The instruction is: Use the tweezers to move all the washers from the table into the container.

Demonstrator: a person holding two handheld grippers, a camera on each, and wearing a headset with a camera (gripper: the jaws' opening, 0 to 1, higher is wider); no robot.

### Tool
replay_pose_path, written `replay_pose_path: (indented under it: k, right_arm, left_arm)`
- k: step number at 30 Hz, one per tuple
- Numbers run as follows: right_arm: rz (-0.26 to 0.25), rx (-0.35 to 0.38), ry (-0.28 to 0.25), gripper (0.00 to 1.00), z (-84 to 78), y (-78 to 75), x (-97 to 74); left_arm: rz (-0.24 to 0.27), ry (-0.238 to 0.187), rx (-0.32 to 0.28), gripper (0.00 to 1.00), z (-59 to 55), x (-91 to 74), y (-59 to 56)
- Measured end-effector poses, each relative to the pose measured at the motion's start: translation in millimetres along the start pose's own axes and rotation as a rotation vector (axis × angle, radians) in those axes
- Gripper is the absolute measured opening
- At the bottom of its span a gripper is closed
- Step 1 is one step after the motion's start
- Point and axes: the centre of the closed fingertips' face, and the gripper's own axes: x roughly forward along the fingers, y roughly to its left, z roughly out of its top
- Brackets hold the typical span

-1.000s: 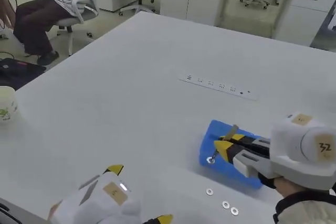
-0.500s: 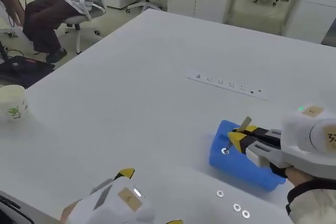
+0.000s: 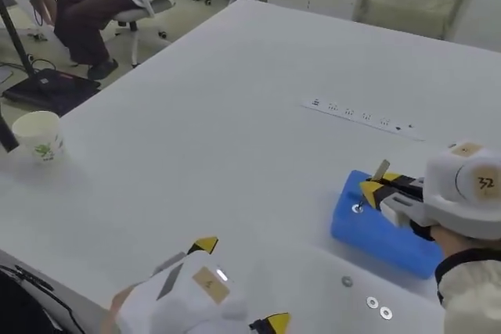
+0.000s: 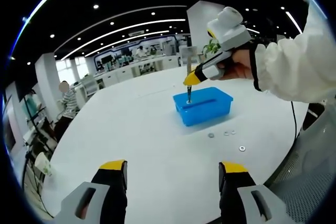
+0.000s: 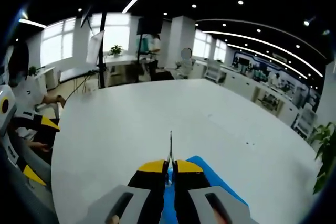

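R tool [image 3: 371, 191], mid-right in head view, was clamped on tweezers [image 3: 366, 195], tips over blue container [image 3: 377, 235]. Three washers [image 3: 373, 303] lay on counter [image 3: 235, 115] at lower right. L tool [image 4: 173, 167] gaped open, bottom.

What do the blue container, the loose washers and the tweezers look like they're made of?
Container: probably plastic, uniform matte blue with rounded edges. Washers: likely metal, pale silvery rings with a slight shine. Tweezers: likely steel, thin grey strip; too small to be sure.
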Motion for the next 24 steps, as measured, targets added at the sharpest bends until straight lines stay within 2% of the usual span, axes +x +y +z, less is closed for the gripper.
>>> replay_pose_path:
  k: [8,12,14,24]
  right_arm:
    - [-0.004,-0.001,0.043,0.02,-17.0,-1.2,15.9]
    - [-0.02,0.021,0.051,0.02,-23.9,-4.7,20.9]
    - [-0.024,0.055,0.049,0.02,-25.9,-5.8,23.4]
    - [-0.046,0.106,0.073,0.02,-42.4,-10.8,33.3]
  left_arm:
    - [0.003,0.005,0.0,0.7,-0.9,0.3,0.5]
    - [0.002,0.006,0.0,0.7,-1.0,0.0,0.3]
    - [0.003,0.009,0.0,0.7,-1.6,-0.1,0.5]
    - [-0.002,0.014,-0.002,0.69,-3.4,0.2,1.0]
